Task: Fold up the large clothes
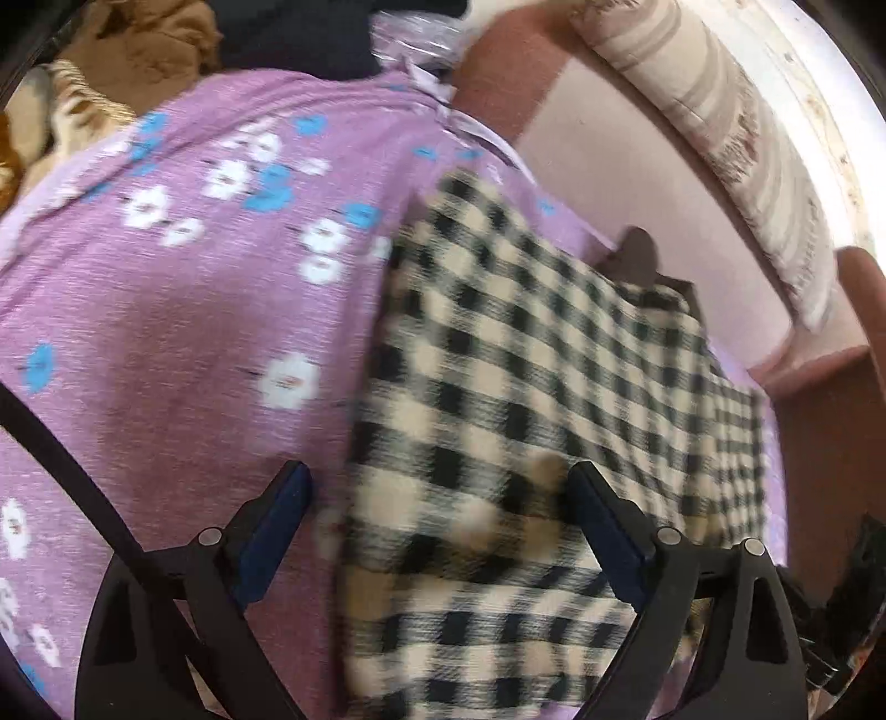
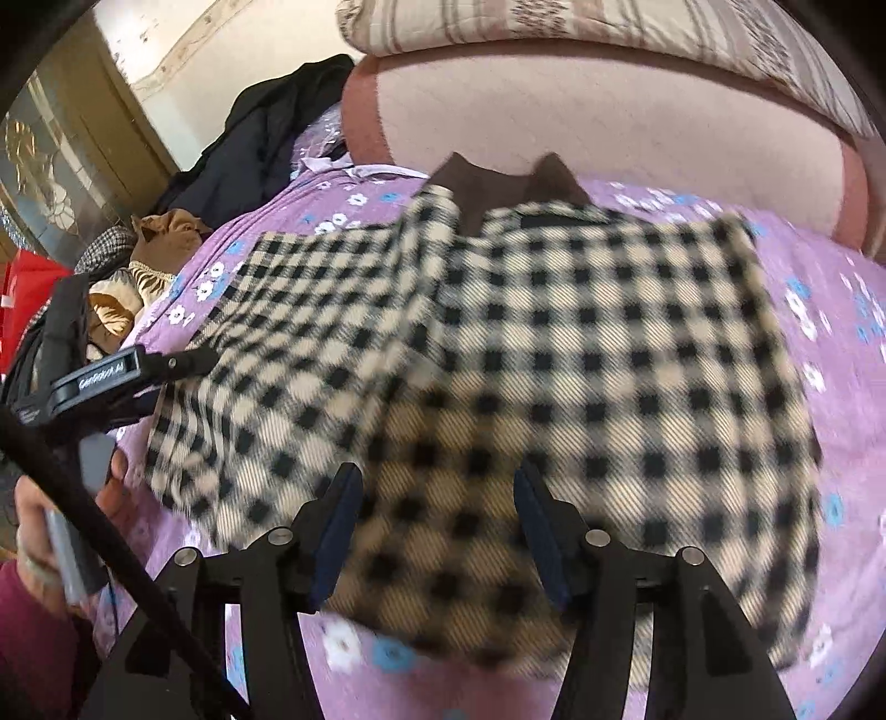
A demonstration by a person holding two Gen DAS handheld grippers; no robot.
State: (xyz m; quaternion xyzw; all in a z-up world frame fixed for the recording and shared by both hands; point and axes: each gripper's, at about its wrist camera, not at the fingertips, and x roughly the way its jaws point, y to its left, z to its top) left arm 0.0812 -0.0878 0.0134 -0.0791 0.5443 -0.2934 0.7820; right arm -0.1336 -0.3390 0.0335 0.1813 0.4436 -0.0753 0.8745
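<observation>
My black-and-cream checked woolly coat lies flat on the purple flowered bedsheet. Left gripper and right gripper both hover over it, jaws apart, grabbing nothing.

One checked garment at centre, one floral purple bedsheet beneath; two grippers, the right gripper at six o'clock and the left gripper at nine; one striped pillow at twelve; one dark coat at eleven
</observation>
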